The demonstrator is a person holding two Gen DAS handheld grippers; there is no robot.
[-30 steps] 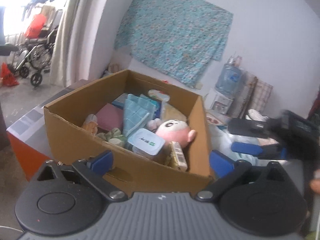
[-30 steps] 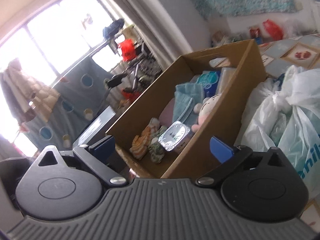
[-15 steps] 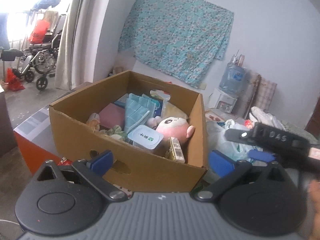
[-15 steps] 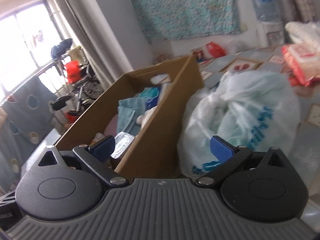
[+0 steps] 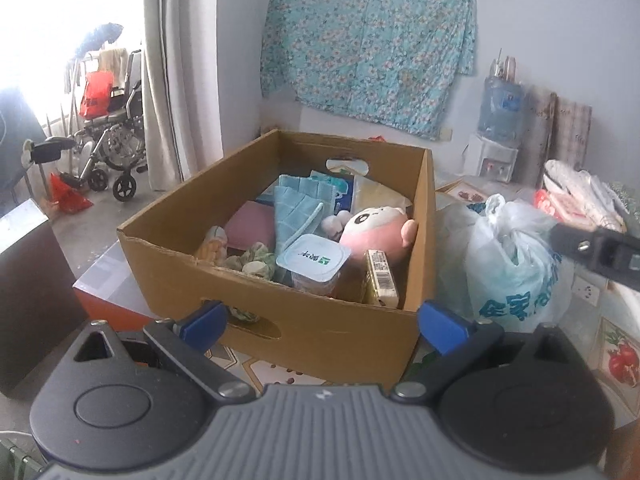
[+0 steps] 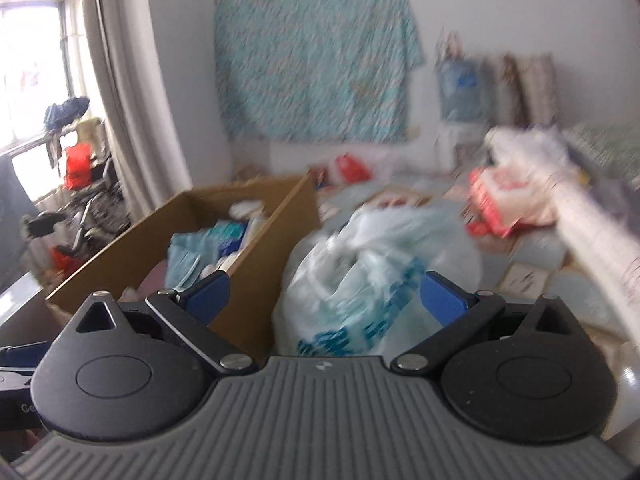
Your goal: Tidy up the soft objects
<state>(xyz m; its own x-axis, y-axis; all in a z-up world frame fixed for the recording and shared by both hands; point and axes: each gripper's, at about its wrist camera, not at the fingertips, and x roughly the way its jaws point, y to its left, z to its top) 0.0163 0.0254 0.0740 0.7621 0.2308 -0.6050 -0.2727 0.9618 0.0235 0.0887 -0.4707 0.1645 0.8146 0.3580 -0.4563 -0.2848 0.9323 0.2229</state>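
A cardboard box (image 5: 320,324) stands in front of my left gripper (image 5: 324,322), which is open and empty just short of the box's near wall. Inside lie a pink plush doll (image 5: 374,232), a light blue cloth (image 5: 298,208), a pink cloth (image 5: 250,226), a sealed plastic cup (image 5: 314,262) and small packets. Right of the box sits a white plastic bag (image 5: 516,264). In the blurred right wrist view my right gripper (image 6: 324,298) is open and empty, facing the bag (image 6: 376,280) with the box (image 6: 256,248) to its left.
A floral blue cloth (image 5: 368,44) hangs on the back wall. A water dispenser (image 5: 498,136) stands at the back right, red and white packages (image 5: 568,204) beside it. A wheelchair (image 5: 112,140) is by the curtain at left. An orange-sided cabinet (image 5: 104,288) carries the box.
The left view has drawn back and lifted, showing the box from higher up. The right gripper has swung right, from the box toward the plastic bag. Both stay open.
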